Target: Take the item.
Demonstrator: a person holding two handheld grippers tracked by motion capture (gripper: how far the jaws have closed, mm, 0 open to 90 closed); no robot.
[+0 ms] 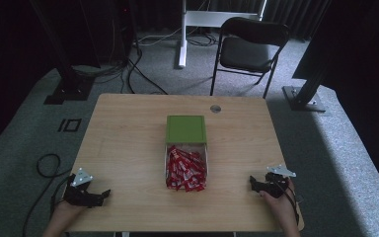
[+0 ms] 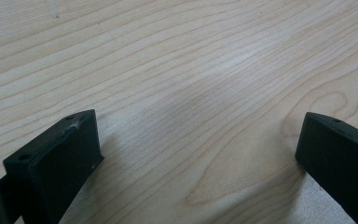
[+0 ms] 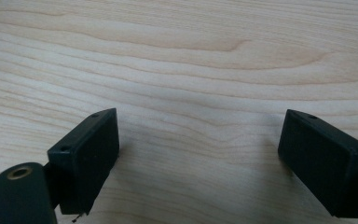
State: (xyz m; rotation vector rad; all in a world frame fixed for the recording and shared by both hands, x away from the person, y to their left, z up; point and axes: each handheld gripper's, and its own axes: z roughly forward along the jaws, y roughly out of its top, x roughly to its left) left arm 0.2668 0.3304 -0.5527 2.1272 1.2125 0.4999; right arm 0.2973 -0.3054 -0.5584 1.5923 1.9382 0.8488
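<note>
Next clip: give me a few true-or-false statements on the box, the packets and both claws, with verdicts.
1. The green lid sits on the far part of the clear box. True.
2. The red packets lie scattered across the table. False: they are piled inside the box.
3. The left claw grips a packet. False: its jaws stand apart over bare wood, holding nothing.
4. The right claw is open and empty. True.
5. Both claws rest near the table's front edge, one on each side of the box. True.
</note>
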